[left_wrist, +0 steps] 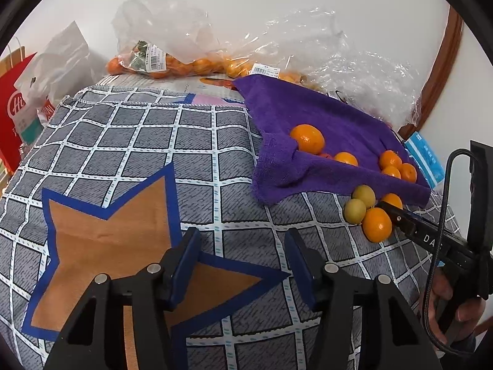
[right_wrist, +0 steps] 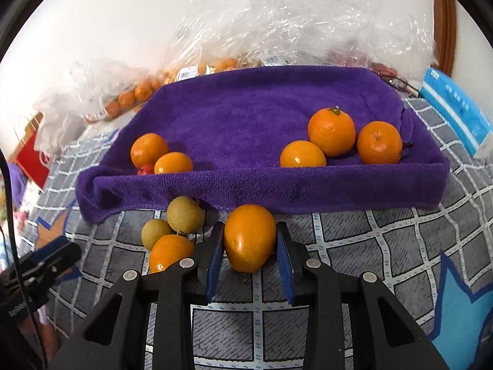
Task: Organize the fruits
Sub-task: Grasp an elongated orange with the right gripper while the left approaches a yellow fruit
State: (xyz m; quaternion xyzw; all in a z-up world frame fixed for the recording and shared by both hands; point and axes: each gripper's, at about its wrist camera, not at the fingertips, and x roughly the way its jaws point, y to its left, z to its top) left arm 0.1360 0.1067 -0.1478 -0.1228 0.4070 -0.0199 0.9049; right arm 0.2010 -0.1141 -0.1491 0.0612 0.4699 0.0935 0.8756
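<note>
The right gripper (right_wrist: 250, 254) is placed around one orange fruit (right_wrist: 249, 237) that lies on the checked cloth (right_wrist: 385, 246), just in front of the purple towel (right_wrist: 246, 117). The blue pads stand on either side of the fruit; the left pad seems to touch it, while on the right a thin gap may remain, so a firm hold cannot be confirmed. The fruit is somewhat oval, and its long axis runs roughly along the fingers — towards the towel — so the jaws close across its shorter width.

The towel, with its raised folded edge, lies straight ahead of this gripper and already carries five oranges. The coming move is judged to be a lift over that front edge and forward.

Just to the left of the gripped fruit, two greenish-yellow fruits (right_wrist: 185, 214) and another orange (right_wrist: 169, 251) lie together, close enough to be disturbed.

The left gripper (left_wrist: 242, 266) is wide open and holds nothing; it hangs above the star pattern (left_wrist: 107, 231), well apart from the fruits — the right one is clearly nearer.
</note>
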